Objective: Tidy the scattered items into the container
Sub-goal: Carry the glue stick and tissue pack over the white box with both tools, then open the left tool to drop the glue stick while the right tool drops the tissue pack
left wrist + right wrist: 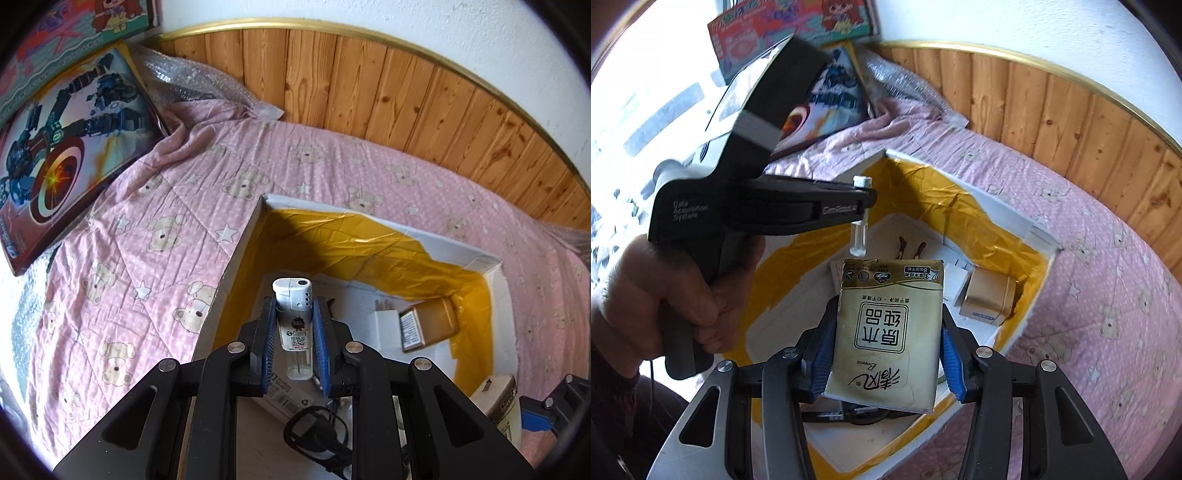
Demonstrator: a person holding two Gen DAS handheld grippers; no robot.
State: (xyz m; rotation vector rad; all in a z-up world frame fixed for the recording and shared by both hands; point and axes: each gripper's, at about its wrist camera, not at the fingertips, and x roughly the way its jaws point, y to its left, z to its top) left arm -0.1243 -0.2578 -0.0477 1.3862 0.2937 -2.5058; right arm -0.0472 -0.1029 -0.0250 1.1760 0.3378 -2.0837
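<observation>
clamped in the right tool (884, 363), a tissue pack (886, 332) hangs over the box (1008, 210) beside the left tool (294, 334), shut on a lighter (294, 328), so releasing both together risks a collision or bounce onto the bed (147, 229).

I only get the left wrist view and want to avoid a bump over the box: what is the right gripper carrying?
Observer: A pack of tissues, clamped between the fingers of the right gripper.
Operator: How near is my lighter to it?
Observer: In the right wrist view, the lower end of the lighter shows just above the pack's top edge. The real gap in depth cannot be judged.
</observation>
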